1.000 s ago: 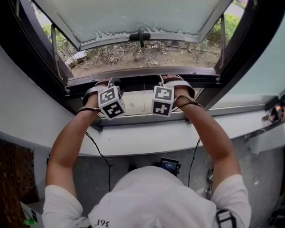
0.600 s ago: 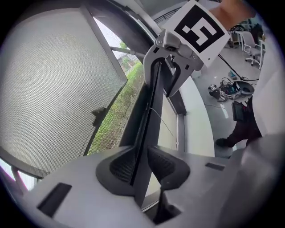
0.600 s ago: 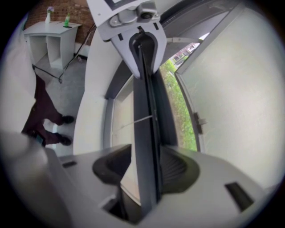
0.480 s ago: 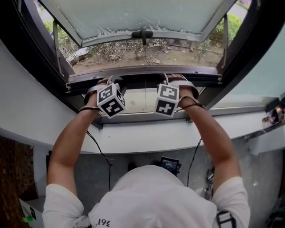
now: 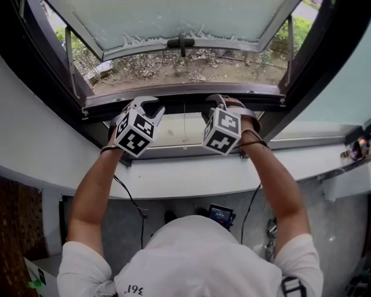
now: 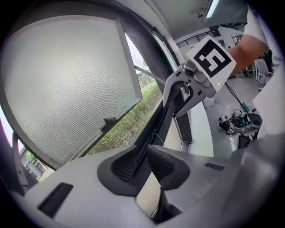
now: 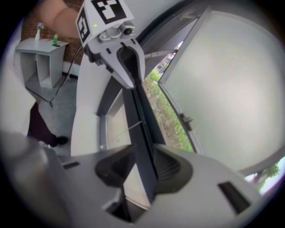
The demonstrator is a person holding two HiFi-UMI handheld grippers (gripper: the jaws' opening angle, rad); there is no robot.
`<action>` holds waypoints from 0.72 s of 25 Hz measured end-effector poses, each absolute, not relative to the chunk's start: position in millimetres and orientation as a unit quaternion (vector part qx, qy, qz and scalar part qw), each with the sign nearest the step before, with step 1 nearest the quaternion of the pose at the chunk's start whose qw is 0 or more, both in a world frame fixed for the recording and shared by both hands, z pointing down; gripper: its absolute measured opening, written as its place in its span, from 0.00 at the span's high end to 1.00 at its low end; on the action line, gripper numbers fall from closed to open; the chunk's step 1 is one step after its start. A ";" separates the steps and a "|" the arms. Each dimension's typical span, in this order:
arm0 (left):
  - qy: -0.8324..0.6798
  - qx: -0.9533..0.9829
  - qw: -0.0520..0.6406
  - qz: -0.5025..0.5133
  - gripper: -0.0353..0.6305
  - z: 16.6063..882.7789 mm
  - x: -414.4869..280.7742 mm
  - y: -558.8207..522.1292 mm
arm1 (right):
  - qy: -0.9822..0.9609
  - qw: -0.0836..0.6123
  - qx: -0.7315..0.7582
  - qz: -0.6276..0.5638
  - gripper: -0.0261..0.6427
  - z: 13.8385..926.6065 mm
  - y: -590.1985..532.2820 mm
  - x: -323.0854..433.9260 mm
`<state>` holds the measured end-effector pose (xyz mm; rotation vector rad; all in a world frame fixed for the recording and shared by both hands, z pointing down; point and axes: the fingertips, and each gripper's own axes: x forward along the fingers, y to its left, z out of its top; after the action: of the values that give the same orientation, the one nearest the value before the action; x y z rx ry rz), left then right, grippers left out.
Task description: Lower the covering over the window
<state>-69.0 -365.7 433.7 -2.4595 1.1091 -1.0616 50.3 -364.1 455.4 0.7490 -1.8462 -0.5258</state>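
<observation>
Looks like a lab or workroom, not a home. Bare grey floor (image 5: 330,232) strewn with cables (image 5: 142,229) and a small screened device (image 5: 220,216); more loose gear (image 6: 236,122) under a ceiling strip light (image 6: 213,8). Brick wall (image 5: 20,232), plain white shelf unit (image 7: 42,62), white ledge (image 5: 191,177) below an outward-swung frosted window (image 5: 174,20) over shrubs (image 5: 301,32).

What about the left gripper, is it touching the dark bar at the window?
Touching. The left gripper view shows the left gripper closed on the dark bar, its jaws pressing against both sides.
</observation>
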 end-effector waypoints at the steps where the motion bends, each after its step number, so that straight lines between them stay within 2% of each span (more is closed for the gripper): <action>1: 0.386 -0.847 0.116 -0.347 0.82 427.3 -67.4 -363.7 | -0.775 0.501 0.320 -0.216 0.77 450.4 -362.7 50.9; 6: 0.422 -0.866 0.084 -0.256 0.85 395.6 -56.6 -346.7 | -0.810 0.417 0.368 -0.189 0.88 422.7 -352.9 57.3; 18: 0.500 -0.865 0.000 -0.044 0.91 356.1 -40.4 -285.8 | -0.863 0.282 0.396 -0.141 0.89 387.1 -319.3 81.6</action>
<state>-40.4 -285.8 356.1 -2.7178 1.5709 -0.1376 81.6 -319.3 387.1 1.0612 -2.3105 -0.3765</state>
